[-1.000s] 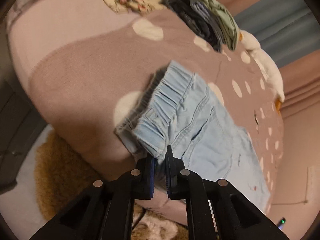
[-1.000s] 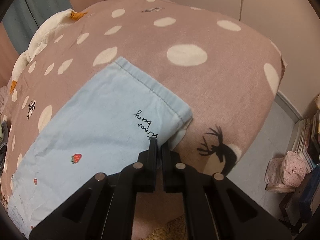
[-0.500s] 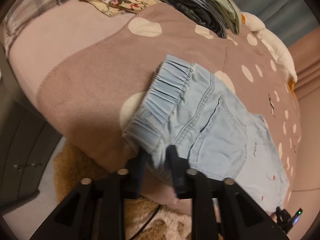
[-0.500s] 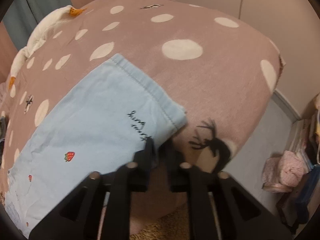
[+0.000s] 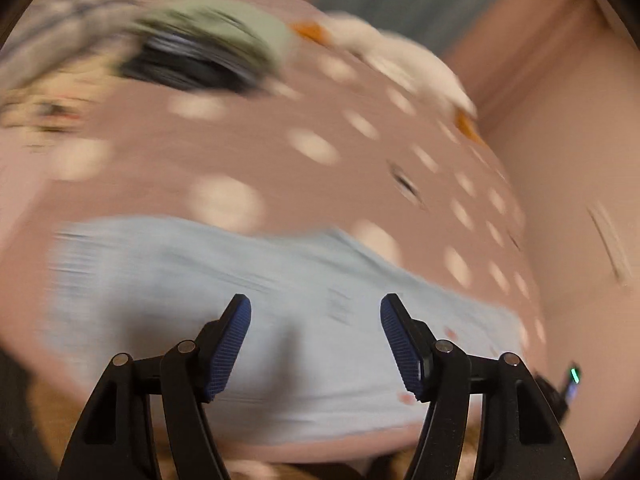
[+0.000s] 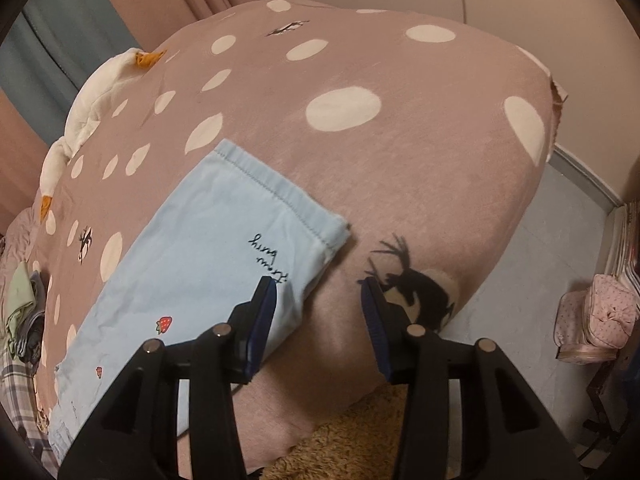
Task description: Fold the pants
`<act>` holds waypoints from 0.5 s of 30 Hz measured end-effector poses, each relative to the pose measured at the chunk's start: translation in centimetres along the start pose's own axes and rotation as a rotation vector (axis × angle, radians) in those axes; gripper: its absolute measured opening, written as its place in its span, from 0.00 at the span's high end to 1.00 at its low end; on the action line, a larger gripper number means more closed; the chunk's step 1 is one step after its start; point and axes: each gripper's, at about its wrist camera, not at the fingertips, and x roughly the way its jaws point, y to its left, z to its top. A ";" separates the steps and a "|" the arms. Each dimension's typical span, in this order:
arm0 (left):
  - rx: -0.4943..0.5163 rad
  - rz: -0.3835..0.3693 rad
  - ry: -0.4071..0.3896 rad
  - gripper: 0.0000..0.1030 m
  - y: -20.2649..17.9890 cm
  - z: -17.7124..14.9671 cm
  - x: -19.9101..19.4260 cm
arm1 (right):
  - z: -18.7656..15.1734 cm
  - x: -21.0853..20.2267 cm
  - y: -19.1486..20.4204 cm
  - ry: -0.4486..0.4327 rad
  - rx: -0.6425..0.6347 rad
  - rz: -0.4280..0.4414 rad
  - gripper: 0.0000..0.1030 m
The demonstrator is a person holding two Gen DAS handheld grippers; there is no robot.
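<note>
Bedroom, pink-brown polka-dot bedspread [image 6: 400,168] filling both views, curtains at the upper left of the right-wrist frame, pale floor and a pink bag [image 6: 600,320] at the far right. Light blue pants [image 6: 192,256] laid flat on the bed, running from the hem at frame centre down to the lower left; strawberry print and black script near the hem corner. In the left-wrist view, heavily blurred, same pants [image 5: 280,312] stretched across the lower half, a dark and green pile of clothes [image 5: 208,48] at the upper left, white plush toy [image 5: 404,64] at the upper right.

Left gripper [image 5: 315,320] spread wide, released, nothing between the fingers. Right gripper [image 6: 318,304] likewise released, left finger over the leg's edge, right finger over the deer print [image 6: 416,288] on the bedspread; contact with cloth not discernible.

Probably between folds: garment lying as one smooth leg-wide strip, lengthwise fold seemingly done, crosswise fold not yet made. Next likely: pinch hem corners on the right-hand end, lift, carry toward the waistband, lay down aligned. Needs both layers caught together, and no bedspread.
</note>
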 end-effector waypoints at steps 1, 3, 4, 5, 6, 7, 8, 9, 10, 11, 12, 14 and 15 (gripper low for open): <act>0.026 -0.047 0.058 0.36 -1.5 -0.6 1.9 | 0.0 0.2 0.1 0.001 0.000 0.007 0.57; 0.064 -0.099 0.130 0.36 -3.2 -1.7 4.2 | 0.1 0.7 0.1 0.008 0.002 0.013 0.57; 0.084 -0.116 0.167 0.36 -4.1 -2.5 5.5 | 0.1 0.9 0.1 0.011 0.003 0.014 0.57; 0.099 -0.119 0.199 0.37 -4.7 -3.1 6.5 | 0.2 1.2 0.0 0.013 0.005 0.017 0.57; 0.112 -0.122 0.229 0.37 -5.1 -3.7 7.4 | 0.2 1.4 0.0 0.014 0.005 0.020 0.57; 0.112 -0.117 0.255 0.37 -5.2 -4.1 8.3 | 0.2 1.4 -0.1 0.013 0.004 0.024 0.57; 0.110 -0.112 0.286 0.37 -5.2 -4.5 9.0 | 0.2 1.6 -0.1 0.009 0.002 0.027 0.57; 0.111 -0.111 0.313 0.37 -5.1 -4.7 9.8 | 0.3 1.7 -0.1 0.002 0.002 0.032 0.57; 0.117 -0.092 0.334 0.37 -4.8 -5.0 10.8 | 0.4 1.8 -0.1 0.000 0.002 0.034 0.57; 0.129 -0.082 0.334 0.37 -4.7 -5.3 11.0 | 0.4 1.9 -0.1 -0.003 0.003 0.037 0.57; 0.146 -0.082 0.330 0.37 -4.7 -5.7 10.9 | 0.5 2.0 -0.1 -0.008 0.002 0.039 0.57; 0.162 -0.074 0.334 0.38 -4.8 -5.7 10.9 | 0.8 2.3 0.0 -0.017 -0.002 0.043 0.57; 0.156 -0.072 0.336 0.38 -4.9 -5.7 11.0 | 1.0 2.5 -0.1 -0.020 -0.002 0.046 0.57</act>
